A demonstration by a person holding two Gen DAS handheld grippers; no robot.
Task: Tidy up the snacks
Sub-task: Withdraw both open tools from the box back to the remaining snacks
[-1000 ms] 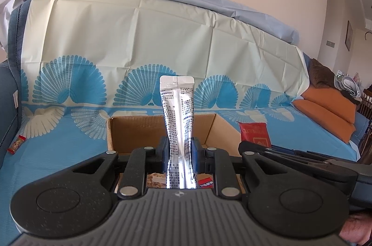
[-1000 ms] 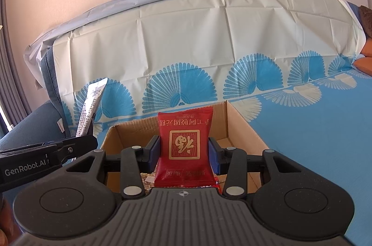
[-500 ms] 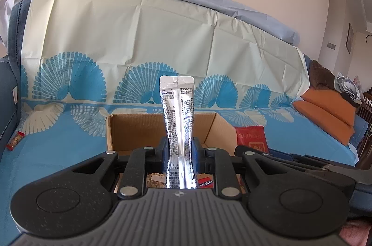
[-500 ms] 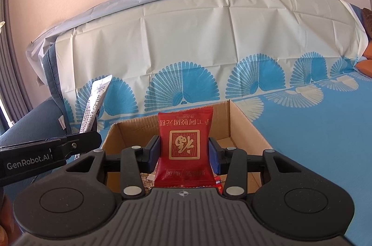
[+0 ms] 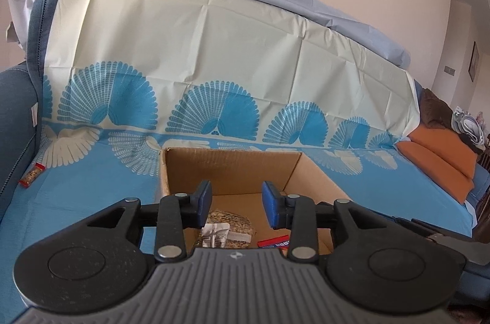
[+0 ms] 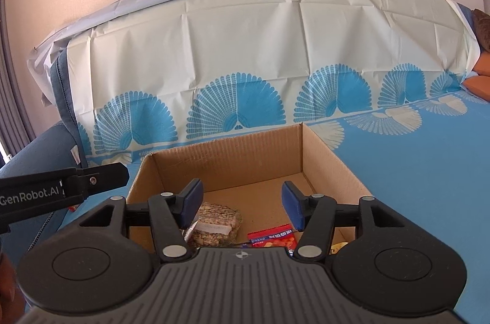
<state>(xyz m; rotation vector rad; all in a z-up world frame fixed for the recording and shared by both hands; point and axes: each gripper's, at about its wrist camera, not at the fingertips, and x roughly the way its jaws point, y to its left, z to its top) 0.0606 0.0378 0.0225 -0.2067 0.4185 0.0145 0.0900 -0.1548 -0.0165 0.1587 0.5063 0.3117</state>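
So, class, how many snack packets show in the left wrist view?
3: a grain bar and a red packet in the cardboard box, a small bar on the sofa cover, far left. The left tongs may hide more.

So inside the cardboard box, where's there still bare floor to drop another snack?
The cardboard box is bare along its back wall and in the far right corner. The near end is crowded: a nut bar at the near left and a red packet beside it, under the open right claw.
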